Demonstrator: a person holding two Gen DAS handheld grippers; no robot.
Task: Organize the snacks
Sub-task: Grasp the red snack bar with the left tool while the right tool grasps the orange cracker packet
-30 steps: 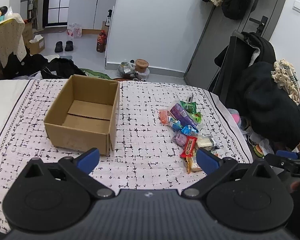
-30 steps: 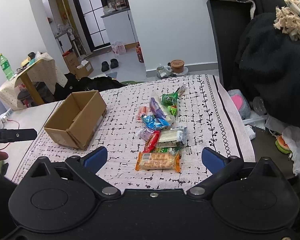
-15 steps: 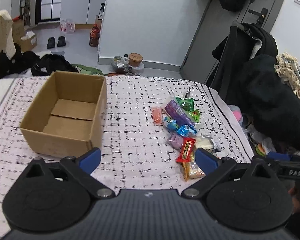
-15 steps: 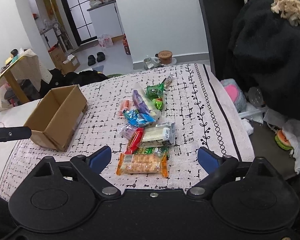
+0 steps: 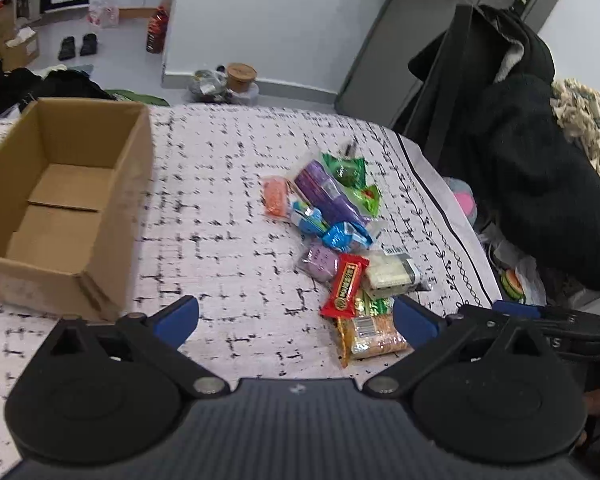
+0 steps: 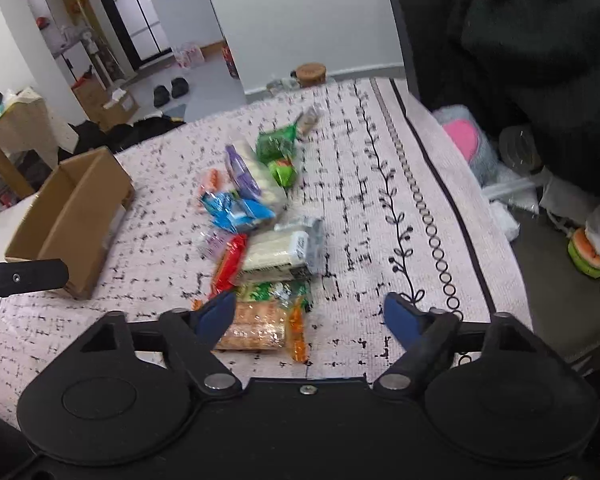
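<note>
A brown cardboard box [image 5: 60, 208] is sitting on the left side of the cloth [image 5: 220, 184], which is white with black marks. Its top is open and nothing is showing inside it.

The left gripper [image 5: 296, 316] is hanging low over the cloth, just right of the box's near corner. Its blue fingers [image 5: 178, 316] are standing wide apart, and only bare cloth is showing between them.

Going right, a pile of snacks [image 5: 340, 248] is lying in the middle of the cloth, well apart from the box. At the far end a green packet [image 5: 348, 170] is lying beside a long purple packet [image 5: 326, 196], and a small orange packet [image 5: 277, 196] is lying just left of them. Blue wrappers [image 5: 340, 236] are sitting in the middle of the pile. Nearer, a red bar [image 5: 346, 284] is leaning against a white packet [image 5: 392, 274]. Closest of all, a pack of crackers [image 6: 256, 324] with orange ends is lying flat.

The right gripper [image 6: 312, 314] is hanging just over that cracker pack. Its jaws have just been closing in, but they are standing apart and not pressing on anything. The left blue finger [image 6: 216, 314] is covering the pack's left end, and part of the pack is lying between the fingers.

On the far right, past the cloth's edge, dark coats [image 5: 540, 184] are piled up.
</note>
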